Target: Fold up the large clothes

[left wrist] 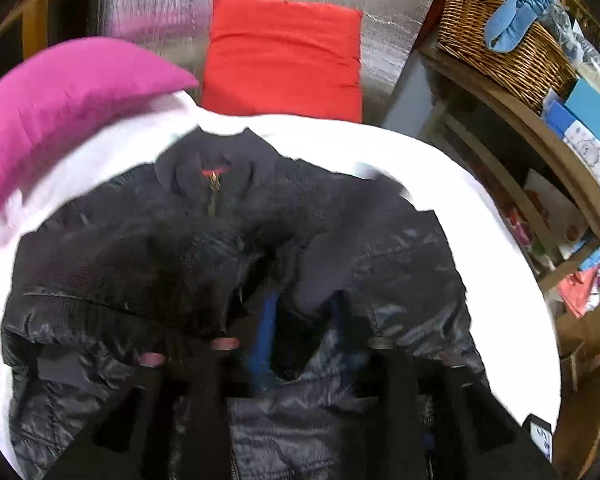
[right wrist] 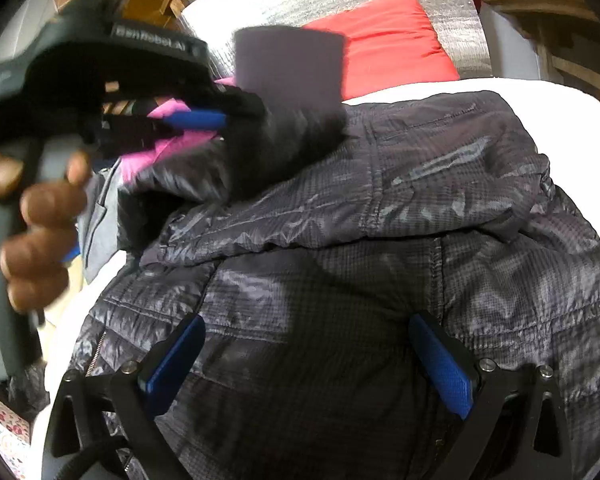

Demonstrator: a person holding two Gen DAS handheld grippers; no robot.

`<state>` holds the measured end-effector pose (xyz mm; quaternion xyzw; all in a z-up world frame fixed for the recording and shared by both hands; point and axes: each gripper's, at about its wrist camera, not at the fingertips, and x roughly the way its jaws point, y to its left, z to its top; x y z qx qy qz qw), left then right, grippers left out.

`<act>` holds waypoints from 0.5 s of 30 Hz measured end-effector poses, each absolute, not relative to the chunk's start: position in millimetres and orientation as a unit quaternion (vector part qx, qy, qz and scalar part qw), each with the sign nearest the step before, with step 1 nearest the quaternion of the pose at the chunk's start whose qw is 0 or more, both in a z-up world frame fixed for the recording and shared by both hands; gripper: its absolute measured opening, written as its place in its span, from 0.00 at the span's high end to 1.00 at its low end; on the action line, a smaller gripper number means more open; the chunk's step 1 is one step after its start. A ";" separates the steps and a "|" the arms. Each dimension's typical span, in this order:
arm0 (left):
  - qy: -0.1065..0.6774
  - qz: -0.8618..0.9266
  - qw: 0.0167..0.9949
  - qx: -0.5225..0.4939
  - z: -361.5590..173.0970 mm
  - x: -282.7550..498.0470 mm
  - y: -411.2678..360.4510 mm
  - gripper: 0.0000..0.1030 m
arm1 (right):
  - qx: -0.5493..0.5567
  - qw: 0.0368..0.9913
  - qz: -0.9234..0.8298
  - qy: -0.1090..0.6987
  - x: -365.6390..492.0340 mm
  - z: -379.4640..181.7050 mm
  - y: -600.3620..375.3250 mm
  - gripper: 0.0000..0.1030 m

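The left claw (right wrist: 204, 120) hangs part-open over the jacket's (right wrist: 380, 240) left sleeve, gripping nothing. The right claw (right wrist: 308, 364) stands released, nearer the jacket's body, collar far.

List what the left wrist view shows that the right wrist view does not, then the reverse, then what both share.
Only the left wrist view: the wicker basket with a blue cloth on the wooden shelf, and the jacket's collar and zipper.

Only the right wrist view: the person's hand holding the left gripper, and the right gripper with its jaws wide apart above the jacket.

Both: the dark quilted jacket, the white surface, the red cushion, the pink pillow.
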<state>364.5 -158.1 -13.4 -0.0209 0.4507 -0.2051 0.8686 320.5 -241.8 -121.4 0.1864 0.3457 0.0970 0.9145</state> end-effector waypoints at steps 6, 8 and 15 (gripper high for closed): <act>0.412 -0.215 0.883 -0.065 12.6 330.0 -94.5 0.26 | 0.184 0.915 0.095 0.347 319.8 -120.3 -242.6 0.00; 0.390 -0.197 0.894 -0.099 7.8 320.0 -72.4 0.26 | 0.186 0.914 0.096 0.347 319.7 -120.0 -242.8 0.00; 0.347 -0.098 0.912 -0.197 -41.7 271.5 38.0 0.23 | 0.183 0.904 0.085 0.376 324.7 -113.1 -241.2 0.00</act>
